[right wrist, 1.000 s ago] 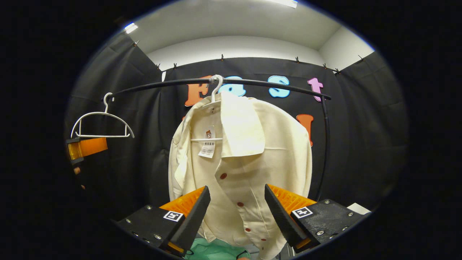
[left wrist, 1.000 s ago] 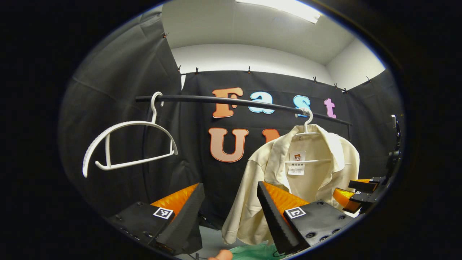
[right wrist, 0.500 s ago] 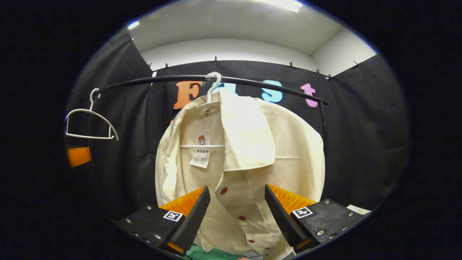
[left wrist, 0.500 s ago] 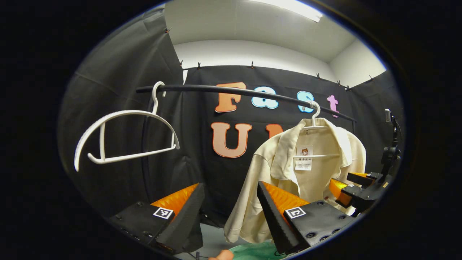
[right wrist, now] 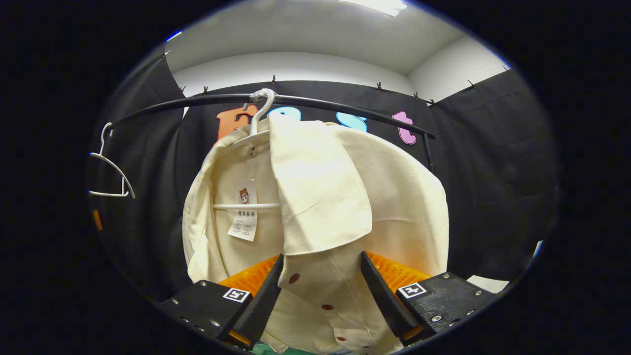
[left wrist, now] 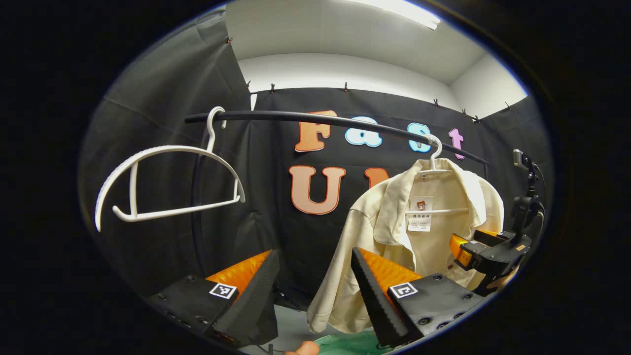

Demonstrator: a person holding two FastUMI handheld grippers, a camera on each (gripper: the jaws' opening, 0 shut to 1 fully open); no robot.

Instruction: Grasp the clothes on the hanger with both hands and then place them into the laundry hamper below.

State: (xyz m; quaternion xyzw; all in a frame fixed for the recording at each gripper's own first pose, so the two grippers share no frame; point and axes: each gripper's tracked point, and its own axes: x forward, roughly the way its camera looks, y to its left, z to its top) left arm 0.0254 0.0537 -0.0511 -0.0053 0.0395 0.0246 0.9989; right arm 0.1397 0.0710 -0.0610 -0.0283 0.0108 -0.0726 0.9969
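Note:
A cream button-up shirt [right wrist: 320, 197] hangs on a white hanger [right wrist: 261, 106] from the black rail [right wrist: 197, 101]. My right gripper [right wrist: 320, 296] is open and close up to the shirt's front. Its fingers stand either side of the button strip, just under the collar flap. In the left gripper view the shirt [left wrist: 424, 231] hangs to the right, with the right gripper [left wrist: 468, 241] at its right side. My left gripper [left wrist: 315, 296] is open and holds nothing, left of the shirt's sleeve and short of it.
An empty white hanger [left wrist: 167, 182] hangs at the left end of the rail [left wrist: 305, 117]. Something green [left wrist: 350, 342] lies low down below the shirt. A fingertip [left wrist: 303, 349] pokes in at the bottom edge. Black cloth walls close in all around.
My right gripper has moved in on the shirt, which now looms much larger between its fingers. The left gripper has shifted only slightly; both stayed open.

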